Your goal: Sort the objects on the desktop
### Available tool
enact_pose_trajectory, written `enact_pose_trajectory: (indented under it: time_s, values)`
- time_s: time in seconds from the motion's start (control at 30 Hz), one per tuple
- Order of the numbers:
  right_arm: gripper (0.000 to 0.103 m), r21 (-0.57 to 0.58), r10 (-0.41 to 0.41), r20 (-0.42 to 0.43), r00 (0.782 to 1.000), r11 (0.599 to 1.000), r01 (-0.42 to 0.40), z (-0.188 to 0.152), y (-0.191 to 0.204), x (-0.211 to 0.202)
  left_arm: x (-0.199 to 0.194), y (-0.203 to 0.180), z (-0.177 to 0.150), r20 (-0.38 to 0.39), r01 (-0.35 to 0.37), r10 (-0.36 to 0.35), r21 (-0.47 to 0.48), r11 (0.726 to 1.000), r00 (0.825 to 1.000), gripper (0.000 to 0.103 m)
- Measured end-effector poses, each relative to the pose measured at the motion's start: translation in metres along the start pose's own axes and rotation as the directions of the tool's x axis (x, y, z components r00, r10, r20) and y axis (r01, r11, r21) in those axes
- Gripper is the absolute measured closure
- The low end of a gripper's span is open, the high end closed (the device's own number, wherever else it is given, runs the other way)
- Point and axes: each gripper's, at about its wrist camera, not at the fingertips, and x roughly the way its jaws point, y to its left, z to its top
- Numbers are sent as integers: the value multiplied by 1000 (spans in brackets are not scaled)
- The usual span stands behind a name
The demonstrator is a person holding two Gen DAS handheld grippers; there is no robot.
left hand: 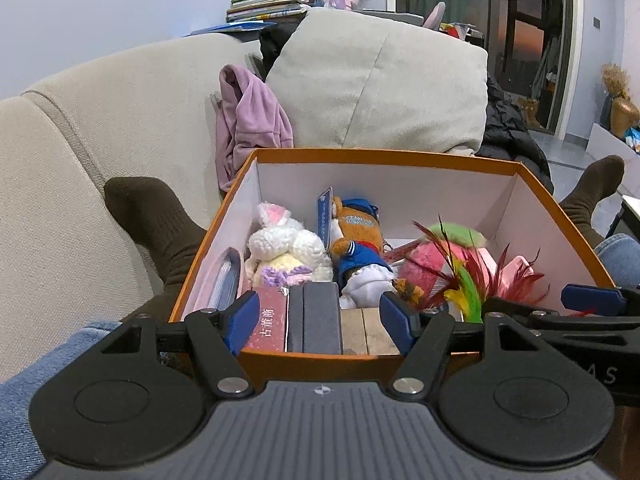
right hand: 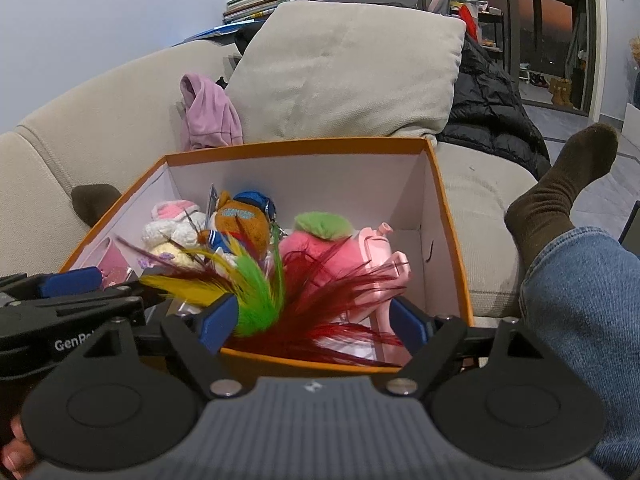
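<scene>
**Feathers dropped in the box**

The feathers lie inside the box, at its near wall, between the right gripper's spread, released jaws. Left gripper gapes empty beside. Next, judged: withdraw and fetch another item

Left gripper hangs over near rim of orange box, jaws wide apart, nothing between the pads. Inside the box: white bunny plush, bear plush in blue outfit, pink plush, feather toy, red booklet, dark case. Right gripper's blue finger shows at right edge; box sits on beige sofa between two brown-socked feet.
</scene>
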Motion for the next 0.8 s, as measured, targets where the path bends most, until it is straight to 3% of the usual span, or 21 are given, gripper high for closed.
enact_pose_trajectory:
  time_s: [0.8]
  values:
    - [19, -6, -4, 11, 1000, 1000, 4, -1, 0, 0, 1, 1, -1, -4, 1, -1, 3, 1000, 1000, 25]
